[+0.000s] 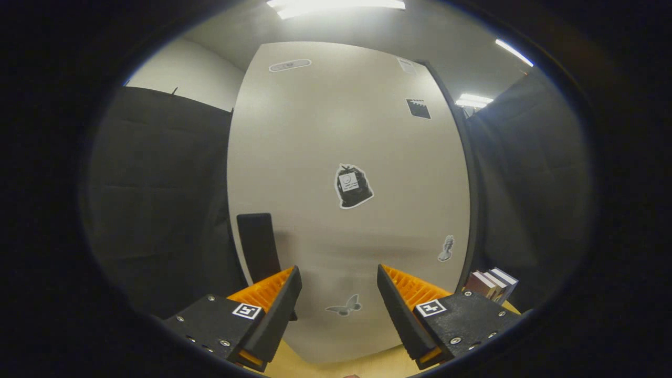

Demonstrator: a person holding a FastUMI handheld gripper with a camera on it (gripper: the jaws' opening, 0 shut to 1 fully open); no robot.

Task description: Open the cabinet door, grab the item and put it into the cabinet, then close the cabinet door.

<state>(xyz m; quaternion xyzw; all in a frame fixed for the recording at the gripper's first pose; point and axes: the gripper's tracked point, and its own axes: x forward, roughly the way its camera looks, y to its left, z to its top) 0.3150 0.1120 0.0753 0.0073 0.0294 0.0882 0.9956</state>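
Observation:
A pale cabinet door (346, 147) with several stickers stands shut right in front of me. Its dark handle (257, 247) runs upright near the door's left edge, just beyond my left finger. My gripper (338, 275) is open, nothing between its fingers, and it points at the lower part of the door, slightly right of the handle. A few books (491, 283) stand to the right of the cabinet, just beyond my right finger.
Black cloth walls (157, 199) close in on both sides of the cabinet. A wooden surface (336, 365) shows below the cabinet, between the fingers. Ceiling lights glow overhead.

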